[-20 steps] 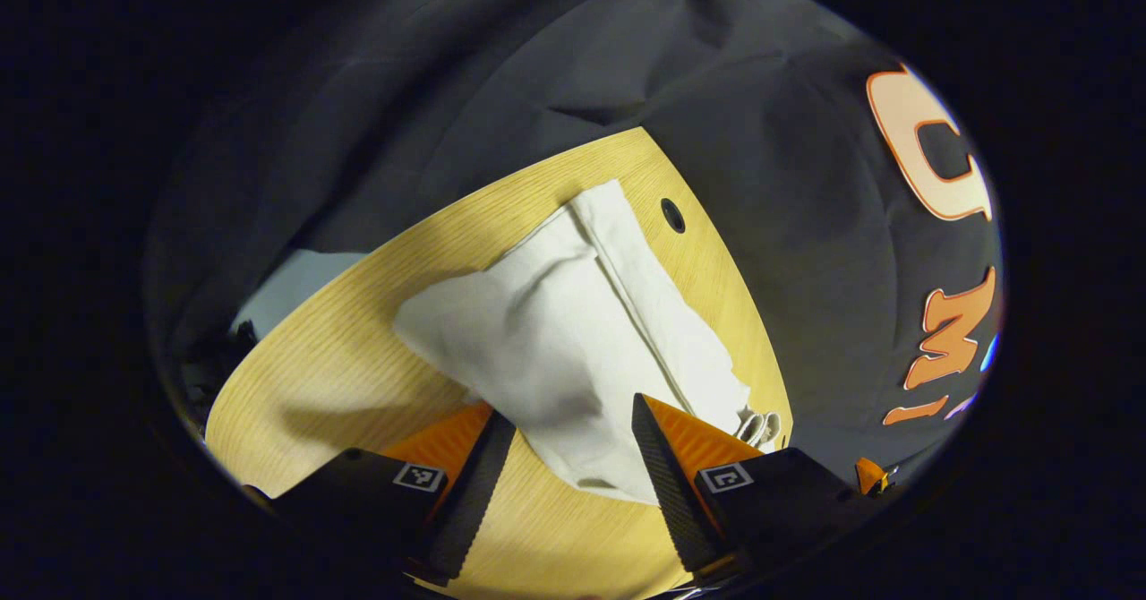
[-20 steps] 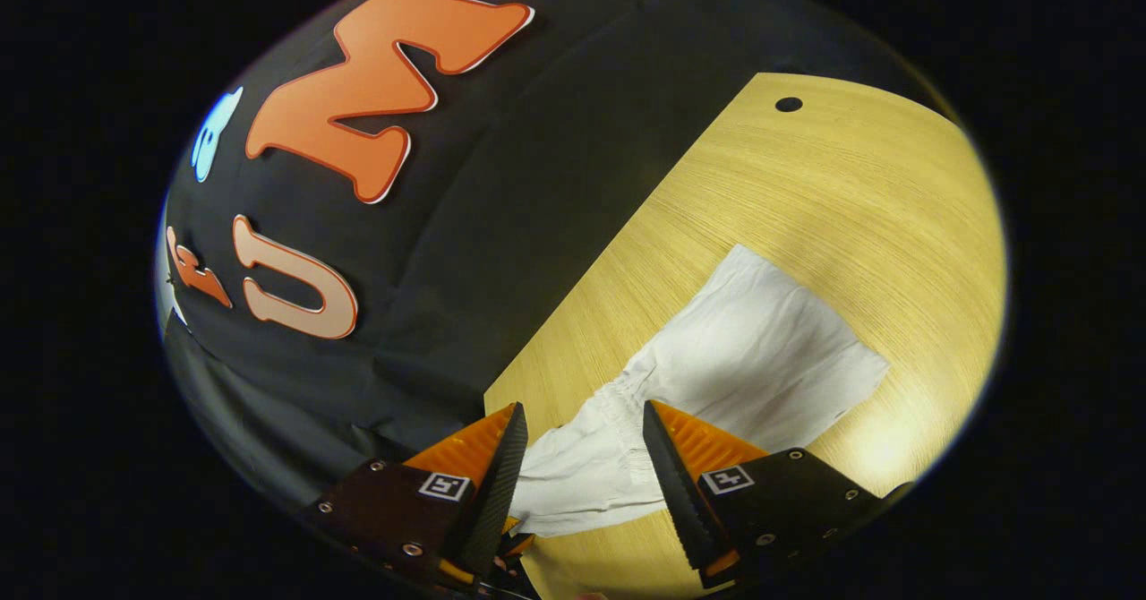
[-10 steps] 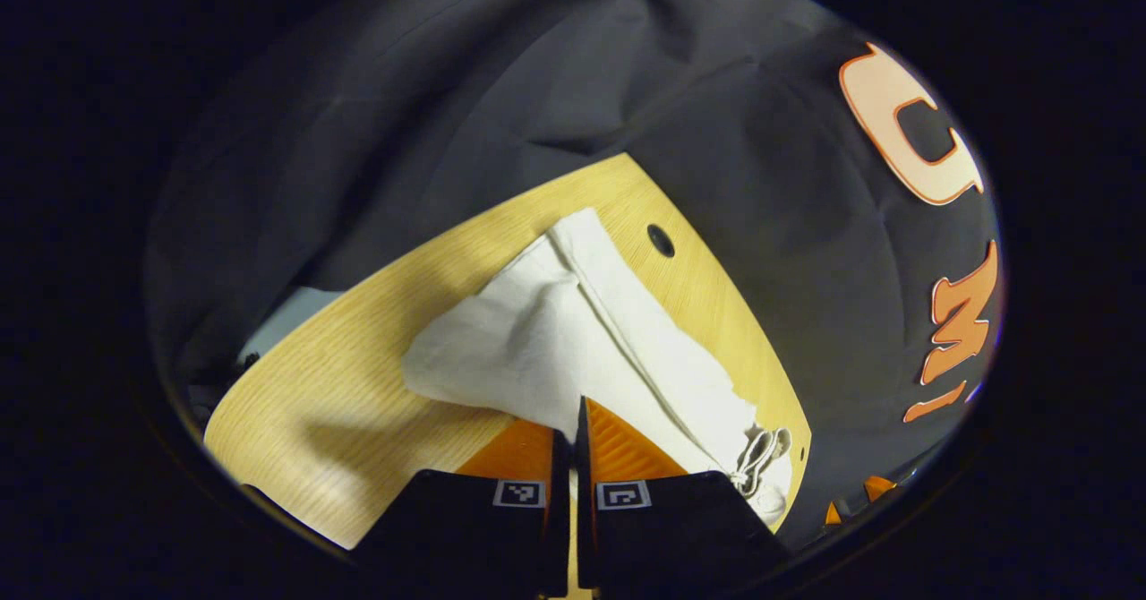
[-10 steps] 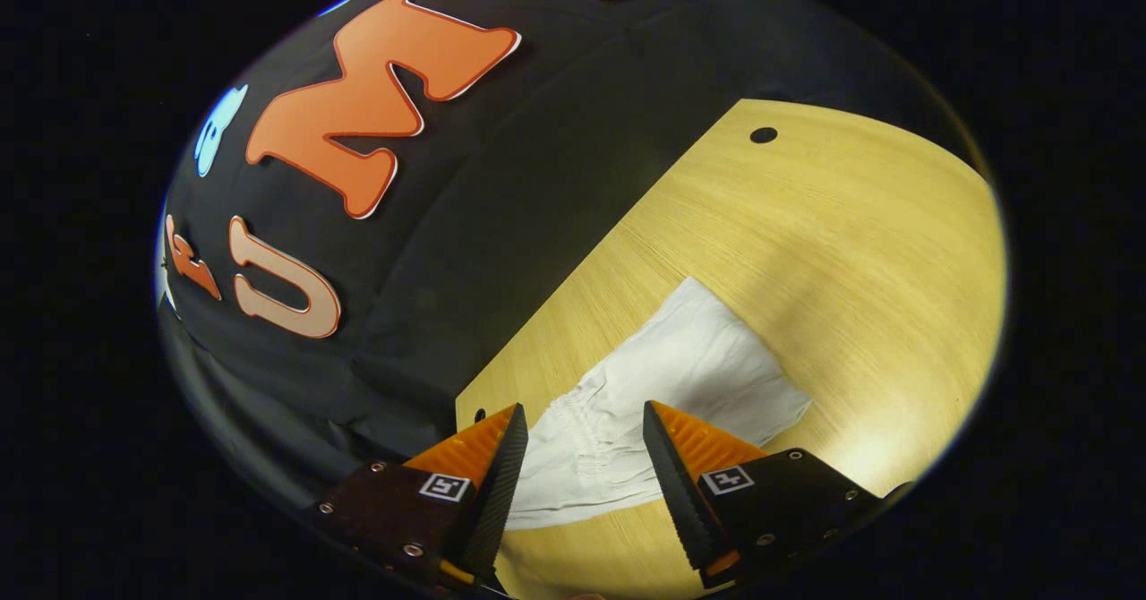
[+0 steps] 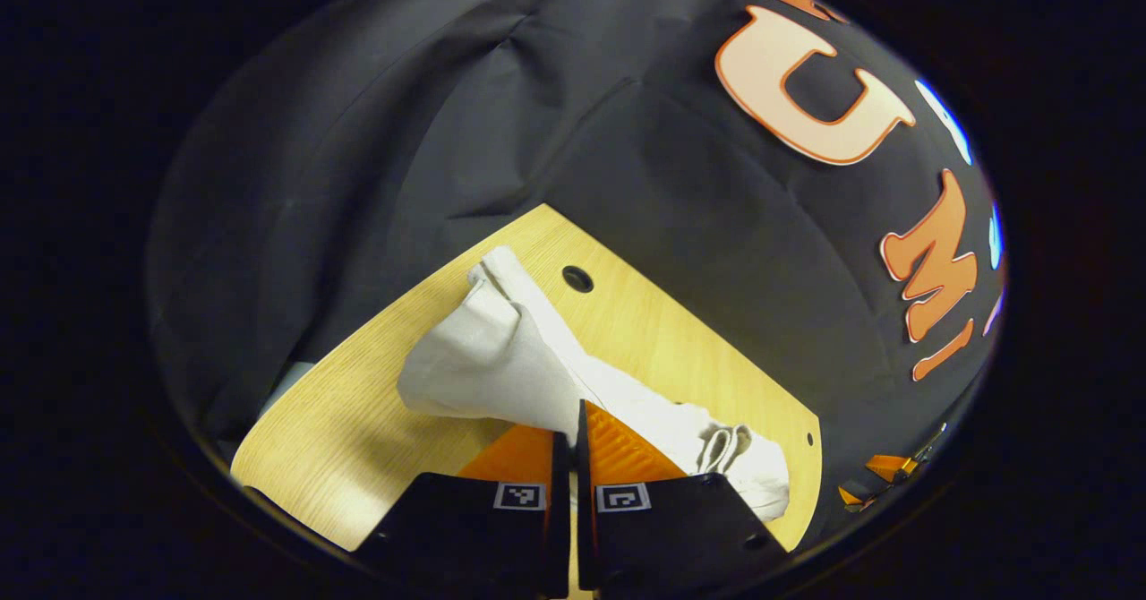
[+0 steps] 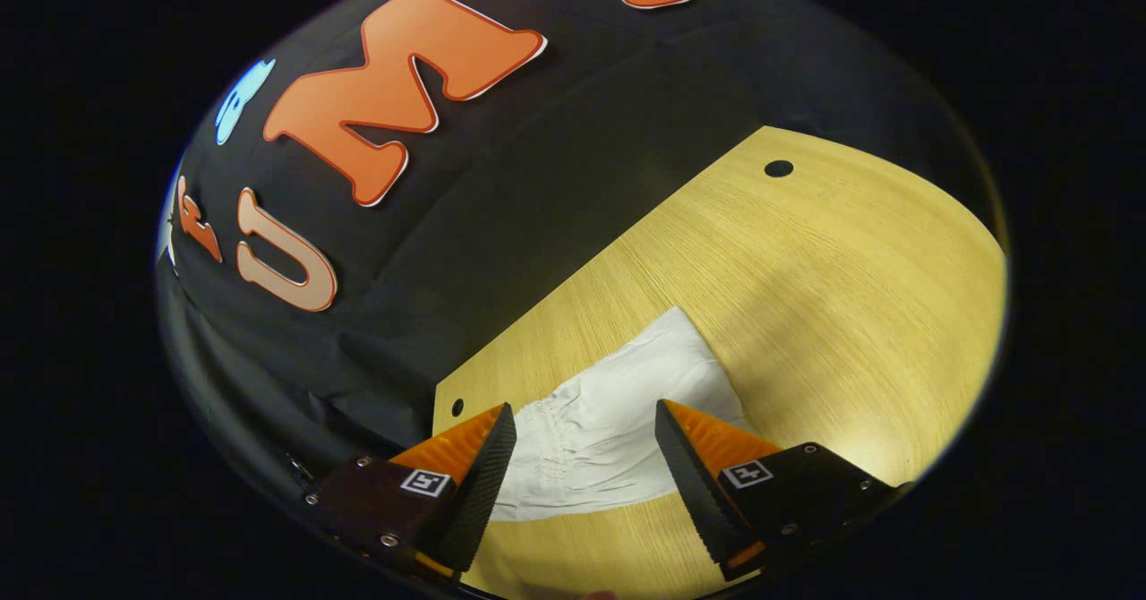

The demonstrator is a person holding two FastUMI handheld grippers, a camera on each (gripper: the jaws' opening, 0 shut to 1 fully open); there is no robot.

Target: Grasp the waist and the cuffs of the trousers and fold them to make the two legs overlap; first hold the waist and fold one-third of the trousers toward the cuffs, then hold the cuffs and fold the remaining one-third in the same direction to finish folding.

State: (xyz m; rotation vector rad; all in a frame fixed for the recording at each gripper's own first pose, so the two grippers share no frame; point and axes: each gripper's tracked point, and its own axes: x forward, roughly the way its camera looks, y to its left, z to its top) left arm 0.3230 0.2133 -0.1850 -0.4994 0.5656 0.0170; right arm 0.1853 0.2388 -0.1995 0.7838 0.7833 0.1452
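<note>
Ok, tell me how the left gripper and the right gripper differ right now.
The left gripper is shut, fingers pinching the white trousers; the right gripper is wide open. The left one has cloth bunched and lifted at its tips; the right one only frames the gathered waist, gripping nothing. Both point at the same trousers on the wooden table.

Left gripper (image 5: 573, 421) fingers pressed together; right gripper (image 6: 582, 425) fingers spread wide apart.

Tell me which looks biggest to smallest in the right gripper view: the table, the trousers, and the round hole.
1. Table, the biggest.
2. Trousers, partly hidden behind the fingers.
3. Hole, the smallest by far.
The trousers lie nearer the camera, yet they look smaller than the table.
</note>
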